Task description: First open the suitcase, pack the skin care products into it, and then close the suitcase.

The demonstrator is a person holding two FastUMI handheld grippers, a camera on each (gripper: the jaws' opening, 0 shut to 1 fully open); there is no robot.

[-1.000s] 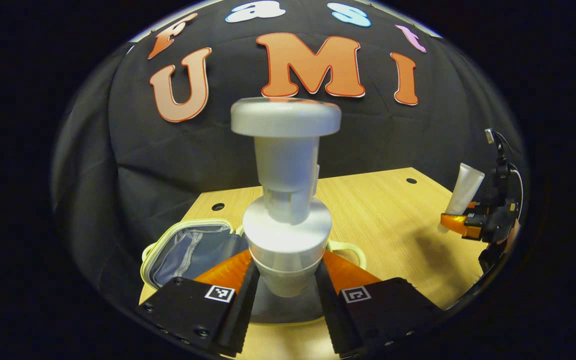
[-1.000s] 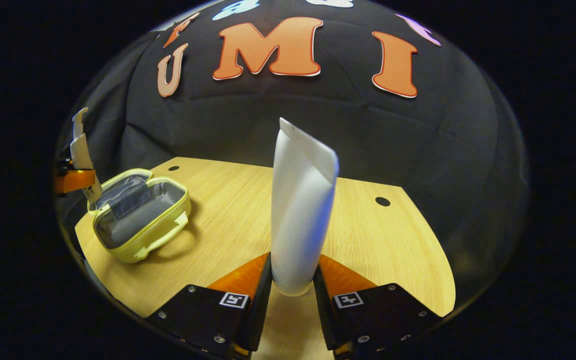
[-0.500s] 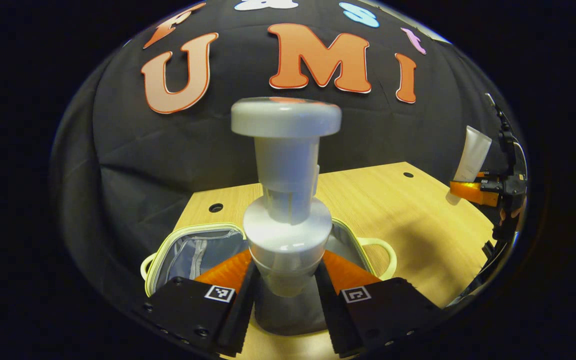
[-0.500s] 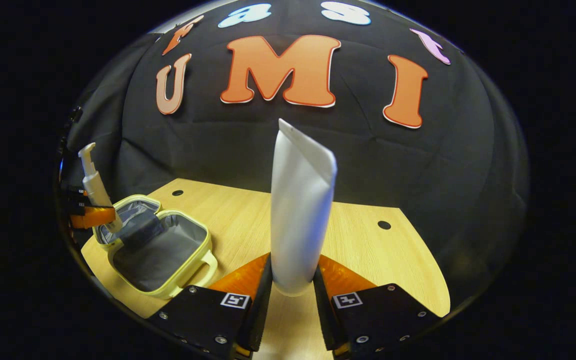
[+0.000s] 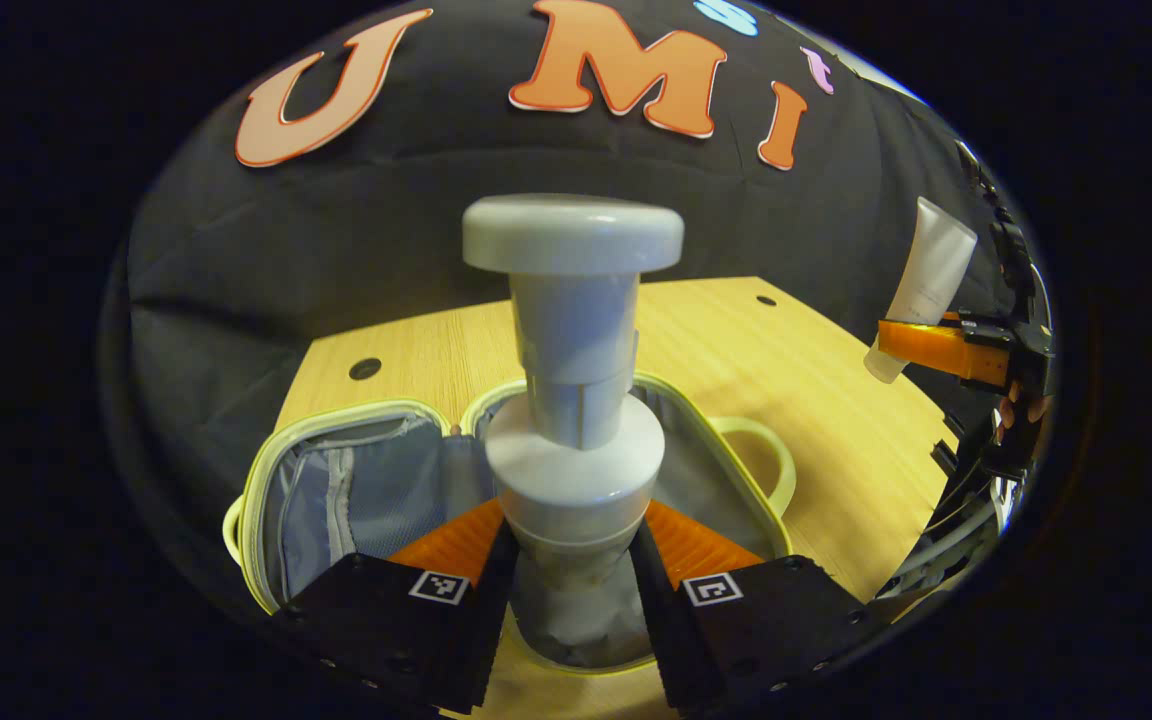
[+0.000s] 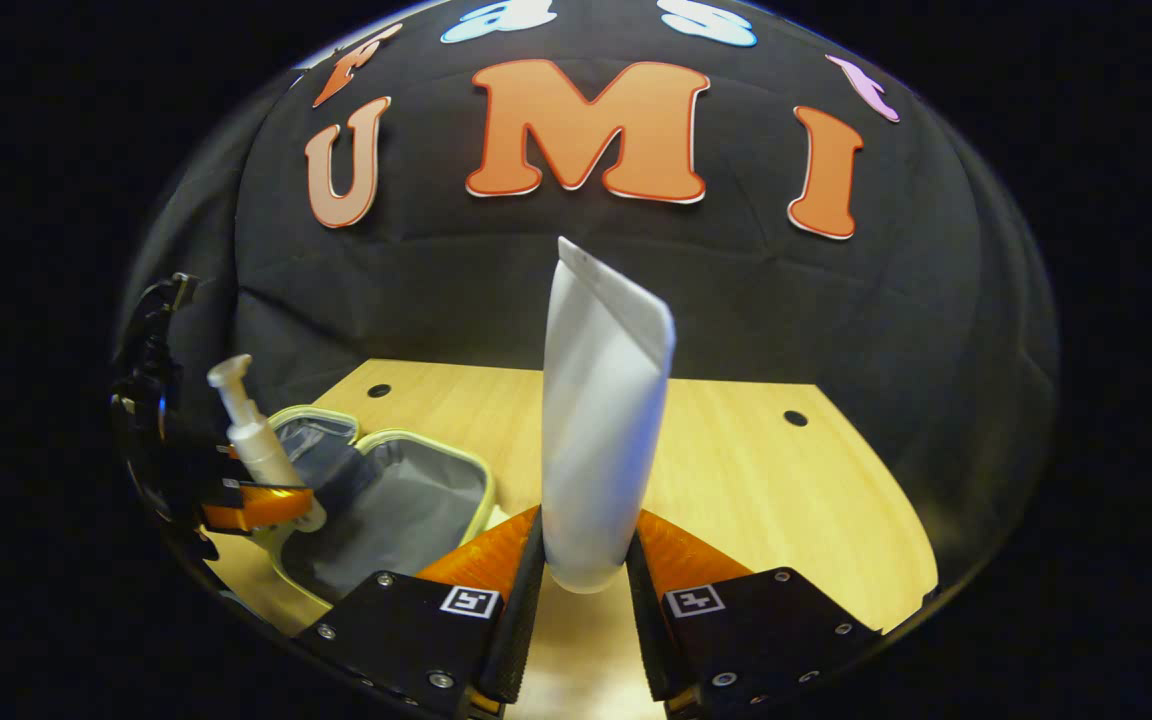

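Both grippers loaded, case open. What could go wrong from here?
1. The left gripper pinches the tall white pump bottle low on its base; it may tip on release into the open yellow-trimmed suitcase.
2. The right gripper holds the white squeeze tube by its bottom end; it could pivot.

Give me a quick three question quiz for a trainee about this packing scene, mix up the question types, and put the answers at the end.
1. True or false: the suitcase lies open on the table.
2. Multiple choice: what does the left gripper hold? A) a tube B) a pump bottle C) nothing
3. Fill in: the right gripper holds a white ____ upright, with its jaws closed on the lower end.

Key:
1. True; its grey lining shows.
2. B; the pump bottle hangs above the open suitcase.
3. Tube.
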